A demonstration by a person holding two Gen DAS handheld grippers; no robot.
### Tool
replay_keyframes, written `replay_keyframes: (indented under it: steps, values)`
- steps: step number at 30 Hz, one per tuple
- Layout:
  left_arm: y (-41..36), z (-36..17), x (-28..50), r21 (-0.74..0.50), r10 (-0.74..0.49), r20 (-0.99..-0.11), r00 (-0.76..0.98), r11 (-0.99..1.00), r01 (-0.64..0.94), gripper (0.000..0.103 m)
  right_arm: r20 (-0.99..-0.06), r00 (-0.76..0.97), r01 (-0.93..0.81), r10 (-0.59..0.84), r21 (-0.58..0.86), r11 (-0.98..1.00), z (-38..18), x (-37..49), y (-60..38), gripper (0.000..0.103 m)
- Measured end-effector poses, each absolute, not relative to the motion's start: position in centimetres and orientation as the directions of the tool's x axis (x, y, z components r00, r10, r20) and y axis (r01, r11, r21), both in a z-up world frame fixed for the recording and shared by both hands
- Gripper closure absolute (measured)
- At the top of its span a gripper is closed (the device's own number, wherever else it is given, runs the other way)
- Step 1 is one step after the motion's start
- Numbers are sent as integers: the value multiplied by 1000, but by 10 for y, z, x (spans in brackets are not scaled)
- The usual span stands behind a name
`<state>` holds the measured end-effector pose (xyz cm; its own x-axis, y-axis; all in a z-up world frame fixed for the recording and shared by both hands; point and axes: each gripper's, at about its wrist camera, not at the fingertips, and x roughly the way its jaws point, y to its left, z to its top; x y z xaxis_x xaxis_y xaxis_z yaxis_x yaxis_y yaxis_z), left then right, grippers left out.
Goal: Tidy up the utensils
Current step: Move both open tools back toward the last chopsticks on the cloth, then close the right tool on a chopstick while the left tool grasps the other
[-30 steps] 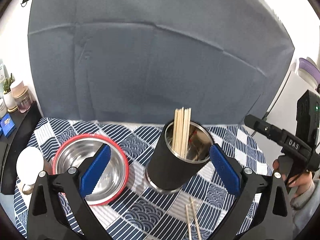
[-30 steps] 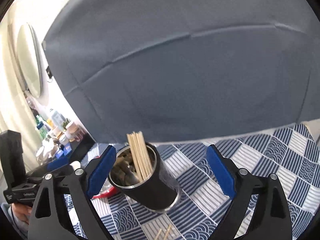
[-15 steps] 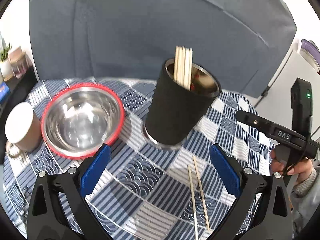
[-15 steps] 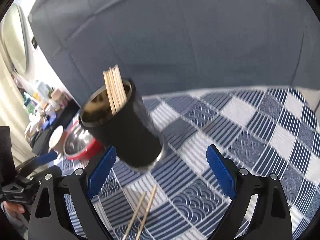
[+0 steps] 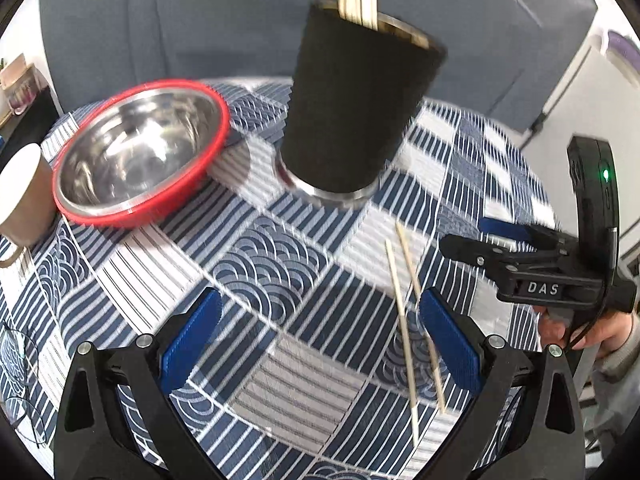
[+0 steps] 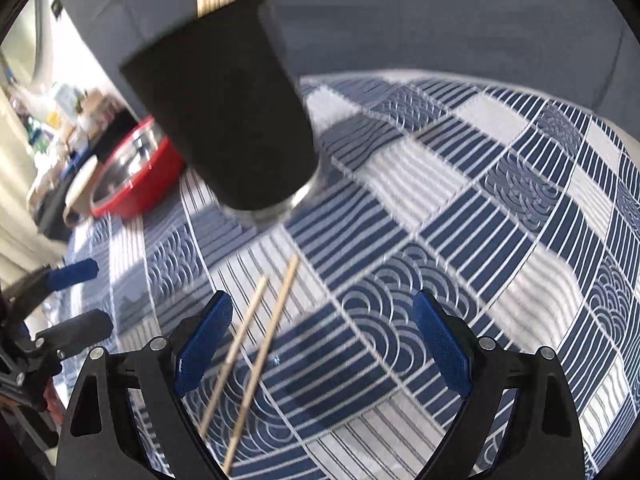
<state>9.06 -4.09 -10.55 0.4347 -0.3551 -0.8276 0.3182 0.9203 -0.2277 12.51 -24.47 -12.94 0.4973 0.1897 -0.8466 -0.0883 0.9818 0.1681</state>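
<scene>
From the left wrist camera, the black cup (image 5: 358, 92) stands upright on the checked tablecloth (image 5: 260, 272) with a bundle of wooden chopsticks (image 5: 357, 3) already poking out of its top, so part of the sorting looks done. Two loose chopsticks (image 5: 412, 320) lie side by side on the cloth, near the cup's base but apart from it, so this pair at least is left to do. The left gripper (image 5: 316, 344) hangs over the cloth with its blue fingers spread wide and nothing between them; the loose pair lies just inside its right-hand finger. To the left of the cup sits a steel bowl with a red rim (image 5: 140, 152) (empty, as far as can be seen), and a paper cup (image 5: 24, 196) stands beside that. The right gripper (image 5: 492, 236) shows at the right edge, held by a hand (image 5: 580, 328).

From the right wrist camera, the right gripper (image 6: 320, 344) is also spread wide and empty. The loose chopsticks (image 6: 256, 344) run under its left-hand finger, pointing up toward the cup (image 6: 224, 96), which is blurred here. The left gripper (image 6: 76, 296) shows at the left edge, fingers apart. Judging by this, the pair comes next.
</scene>
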Motion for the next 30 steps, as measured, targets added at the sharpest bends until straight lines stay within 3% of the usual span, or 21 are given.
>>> replay_keyframes:
  steps: [13,21,27,30]
  values:
    - [-65,-141,69,-206,-336,-895,294,894,397,6,-897,427,-14,116,122,992,-153,128,-236,16]
    - [-79,-151,68,-184,-313,-910,270,892,413,6,-919,395,-31,17,5,1000,-159,133,-224,19]
    - [-89,-154,75,-143,-275,-916,291,904,403,6,-924,383,-40,-10,-28,999,-155,126,-228,32]
    - [-95,-156,78,-93,-232,-921,313,911,401,6,-923,384,-38,-12,-29,999,-152,122,-233,51]
